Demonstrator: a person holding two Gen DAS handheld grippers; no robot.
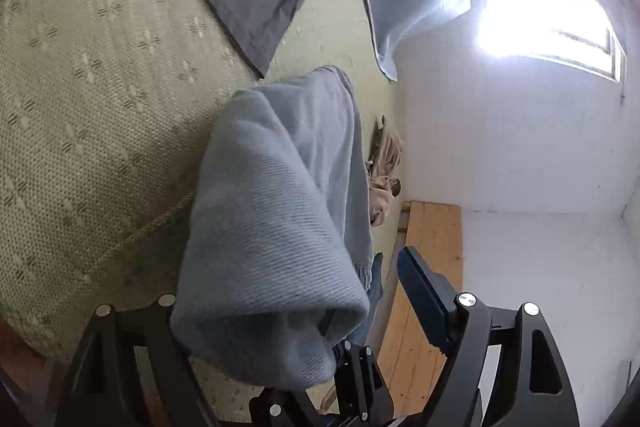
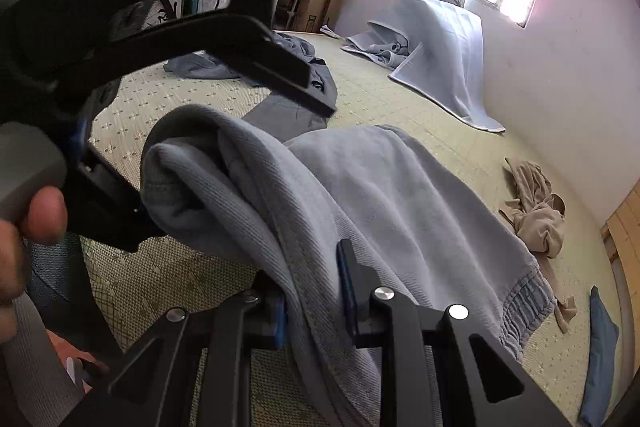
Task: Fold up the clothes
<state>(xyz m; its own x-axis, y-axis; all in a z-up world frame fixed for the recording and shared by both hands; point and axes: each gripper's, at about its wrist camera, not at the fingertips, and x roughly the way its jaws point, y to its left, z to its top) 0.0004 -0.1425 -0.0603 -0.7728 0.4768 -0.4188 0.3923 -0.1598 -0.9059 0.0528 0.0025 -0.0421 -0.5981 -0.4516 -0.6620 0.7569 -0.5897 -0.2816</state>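
Right tool (image 2: 316, 291) pinches a fold of the light blue-grey sweatpants (image 2: 400, 195), which drape down onto the woven bed mat (image 2: 392, 95). Left tool (image 1: 304, 307) spread wide, one finger under the bunched cloth, not gripping.

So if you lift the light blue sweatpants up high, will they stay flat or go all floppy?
Probably floppy: the sweatpants already sag in soft folds where the right gripper pinches them. They look thick, so likely a bit heavy. The ribbed weave probably won't slip.
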